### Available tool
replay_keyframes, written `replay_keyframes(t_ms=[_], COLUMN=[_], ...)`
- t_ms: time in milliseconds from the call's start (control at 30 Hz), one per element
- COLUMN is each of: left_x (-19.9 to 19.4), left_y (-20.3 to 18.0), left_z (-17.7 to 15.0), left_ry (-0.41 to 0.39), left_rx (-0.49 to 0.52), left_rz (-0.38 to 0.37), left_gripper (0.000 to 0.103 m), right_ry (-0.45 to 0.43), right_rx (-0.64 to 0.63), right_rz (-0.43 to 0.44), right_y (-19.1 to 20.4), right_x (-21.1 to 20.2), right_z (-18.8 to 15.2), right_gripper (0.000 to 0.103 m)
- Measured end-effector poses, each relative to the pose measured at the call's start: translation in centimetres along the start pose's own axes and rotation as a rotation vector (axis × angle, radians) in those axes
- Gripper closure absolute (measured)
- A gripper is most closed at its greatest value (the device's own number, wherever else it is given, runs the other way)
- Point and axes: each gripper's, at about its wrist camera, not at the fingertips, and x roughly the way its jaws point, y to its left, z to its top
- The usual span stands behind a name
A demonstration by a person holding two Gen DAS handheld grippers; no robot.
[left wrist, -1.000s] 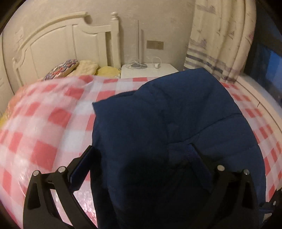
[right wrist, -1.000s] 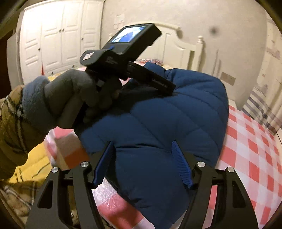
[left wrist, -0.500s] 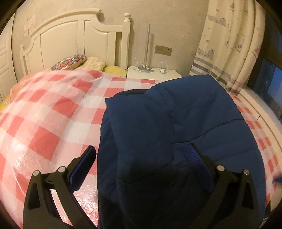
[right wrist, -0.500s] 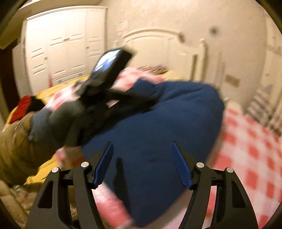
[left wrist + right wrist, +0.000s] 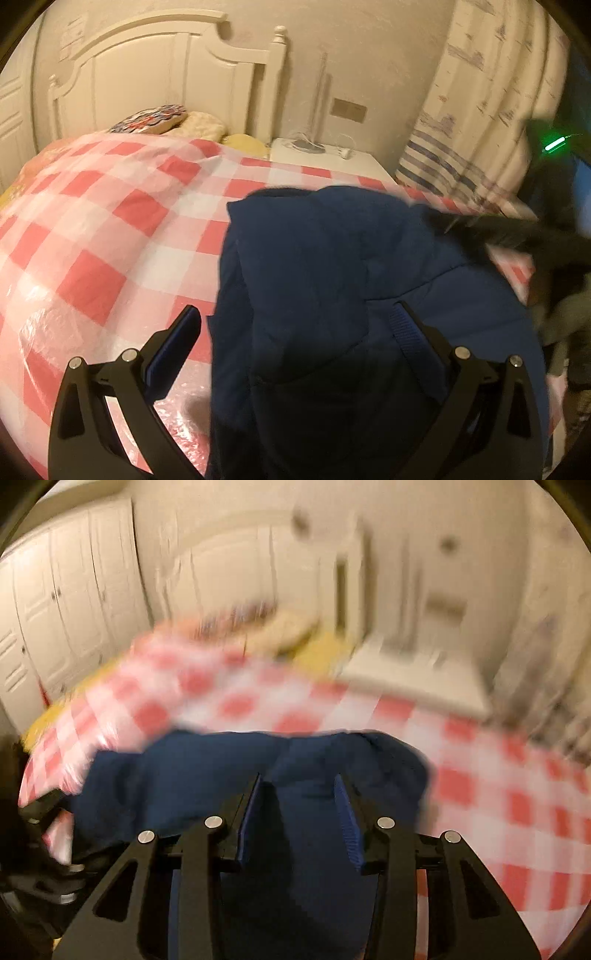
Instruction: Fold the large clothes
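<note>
Bed: the bed (image 5: 110, 221), under a red-and-white checked cover, is carrying everything; the left wrist view is showing it sharp, the right wrist view is smearing it with blur.
Headboard end: the left view is showing a white headboard (image 5: 155, 74), pillows (image 5: 155, 118), a white nightstand (image 5: 325, 155) and a striped curtain (image 5: 480, 110); the right view is adding a white wardrobe (image 5: 66, 609) beyond the bed's far side.
Jacket: the navy padded jacket (image 5: 332, 295) is lying bunched toward the near edge of the bed, its folded bulk reaching toward the middle.
Right gripper: the right gripper (image 5: 301, 812) is sitting over the jacket with navy cloth between its blue pads; its jaws have just been closing, and whether the pads are pressing the cloth I cannot tell. In the left view it is showing only as a dark blur with a green light at the jacket's right edge.
Left gripper: the left gripper (image 5: 295, 343) is standing wide open astride the jacket's near-left edge, one finger (image 5: 173, 354) over bare cover, the other over the cloth, nothing pinched. The right view is catching a dark piece of it at the jacket's left.
</note>
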Motion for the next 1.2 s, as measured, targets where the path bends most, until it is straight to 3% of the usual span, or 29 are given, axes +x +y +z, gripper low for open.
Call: replay_keyframes(t_ms=[33,200,333,467,533,567,600,633,700,900,967,1033,1200], left_x=[0.1,-1.0,-4.7,-4.4,-1.2,1.6,4.5,5.7,5.6,5.1,4.8,4.4,4.4], left_y=[0.2,-0.8,-2.2,-4.0,-4.2,-3.9,-3.0,-1.9,-0.4,-1.6,-1.4,-1.2,-0.8], left_z=[0.0,1.2,4.2,7.1,7.6,7.1,6.2,5.7,5.7,5.1,5.0,4.7,4.7], left_ry=[0.007,0.073,-0.022,-0.066,-0.033,0.027,0.129,0.166,0.161,0.113,0.106,0.103,0.105], left_rx=[-0.008,0.047,0.070,0.110,0.127,0.140,0.114,0.051,-0.025,0.045,0.044,0.035,0.025], left_rz=[0.003,0.046,0.025,0.062,0.173,0.259,0.262,0.199,0.162,0.248,0.248,0.242,0.230], left_gripper=[0.002,0.002,0.002,0.002,0.002,0.003,0.002,0.002,0.002,0.002,0.002,0.002,0.002], right_ry=[0.072,0.108,0.089,0.078,0.068,0.063,0.059,0.053,0.043,0.028,0.004,-0.028,-0.152], right_rx=[0.007,-0.074,-0.046,-0.049,-0.044,-0.041,-0.039,-0.032,-0.006,-0.041,-0.042,-0.013,0.073], right_rz=[0.021,-0.047,-0.025,-0.034,-0.035,-0.033,-0.031,-0.027,-0.019,-0.083,-0.151,-0.215,-0.258], right_y=[-0.1,1.1,0.5,1.0,0.9,0.8,0.7,0.6,0.2,1.3,1.6,1.4,-0.1], right_x=[2.4,3.1,2.9,2.9,2.8,2.8,2.7,2.6,2.5,2.4,1.9,1.1,-2.0], right_z=[0.0,0.6,0.2,-0.2,-0.4,-0.5,-0.6,-0.7,-0.7,-0.7,-1.0,-1.1,0.1], right_gripper=[0.061,0.061,0.061,0.061,0.061,0.061,0.061,0.061,0.061,0.061,0.057,0.042,0.039])
